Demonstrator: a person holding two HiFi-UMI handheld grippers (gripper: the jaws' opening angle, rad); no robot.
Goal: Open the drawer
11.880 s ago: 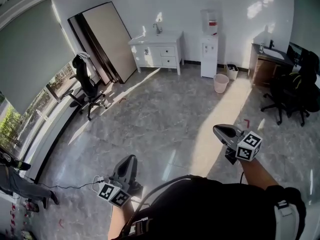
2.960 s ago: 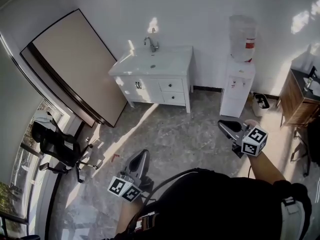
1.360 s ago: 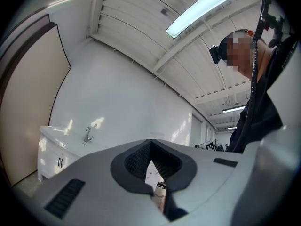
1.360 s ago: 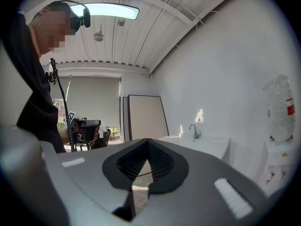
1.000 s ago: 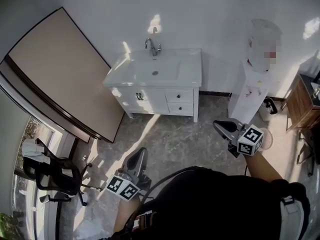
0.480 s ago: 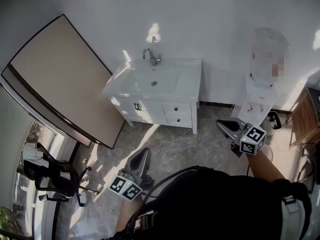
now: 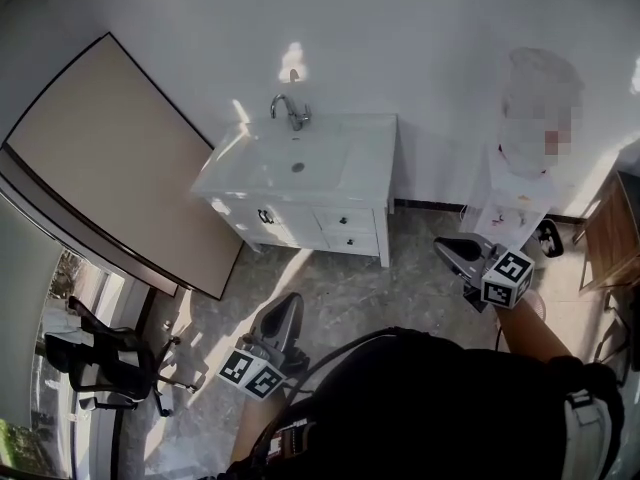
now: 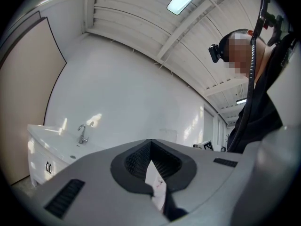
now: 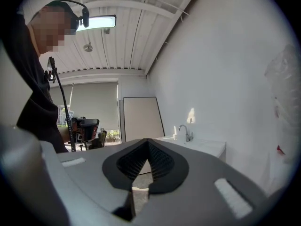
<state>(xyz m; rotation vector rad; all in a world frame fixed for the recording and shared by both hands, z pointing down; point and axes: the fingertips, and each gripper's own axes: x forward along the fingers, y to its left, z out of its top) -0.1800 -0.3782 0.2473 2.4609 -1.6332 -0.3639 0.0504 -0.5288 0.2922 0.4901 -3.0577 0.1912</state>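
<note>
The floor (image 7: 345,293) is glossy grey stone-look tile with pale veining and a sunlit streak. A big flat beige panel (image 7: 95,163) with a dark edge leans on the white wall at the floor's far left edge. Beside it, against the same far edge, stands the white vanity cabinet (image 7: 245,216). It is boxy, on short legs, with a smooth top, a sunken basin and a curved chrome faucet (image 7: 286,112) at the top's back edge.

Its front has a door with dark ring pulls on the left. On the right an upper drawer (image 7: 345,220) sits over a lower drawer (image 7: 352,240). Both are flat white fronts with one small dark knob, pushed in flush.

A white water dispenser (image 7: 505,218) stands right of the cabinet; its top is hard to make out. A black mesh office chair (image 7: 100,360) is at the floor's left edge.

The left gripper (image 7: 291,301) and right gripper (image 7: 446,247) are grey plastic with ribbed black rubber fingers (image 8: 136,159). Both are held in the air, well apart from the drawers. Each pair's tips meet, closed on nothing.

The person's black top hides the nearest floor. In the left gripper view only the cabinet's door end shows. In the right gripper view the gripper body covers the cabinet's front.
</note>
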